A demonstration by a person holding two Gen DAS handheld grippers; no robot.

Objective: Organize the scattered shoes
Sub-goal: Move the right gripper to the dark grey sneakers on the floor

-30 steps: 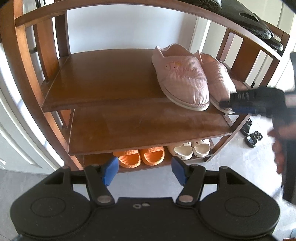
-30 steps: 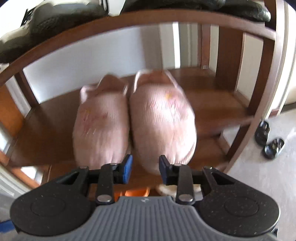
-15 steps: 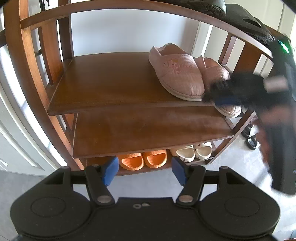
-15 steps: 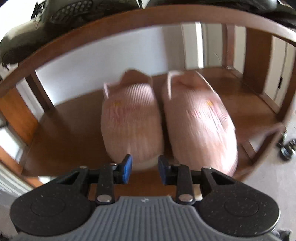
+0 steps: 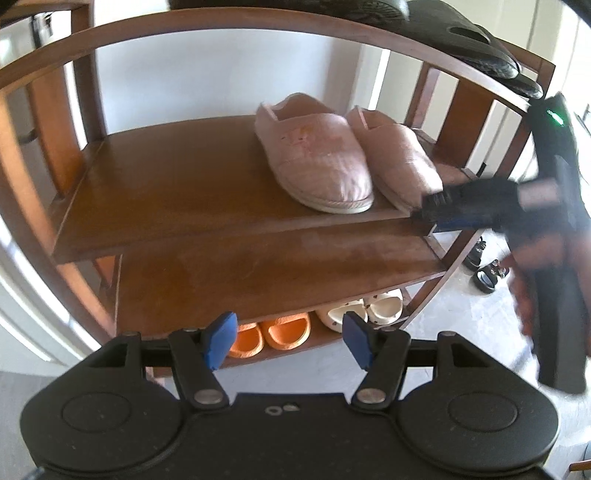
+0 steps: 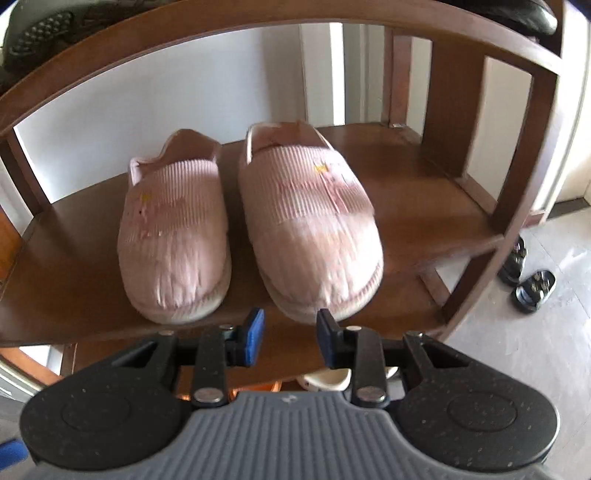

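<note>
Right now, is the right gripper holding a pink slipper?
No, the right gripper is open and empty, just in front of the two pink slippers on the shelf.

You see the right gripper (image 5: 439,210) only as a motion-smeared dark shape at three o'clock in your left wrist view, so you cannot tell there how its jaws stand. It covers the toe of the right-hand pink slipper (image 5: 395,162). At twelve o'clock the dark shoes (image 5: 461,33) on the top shelf are cut off by the frame. The orange slippers (image 5: 273,332) and white slippers (image 5: 358,314) show only their toes under the shelf board. At four o'clock, the black sandals (image 6: 532,284) on the floor are too small for detail.
</note>
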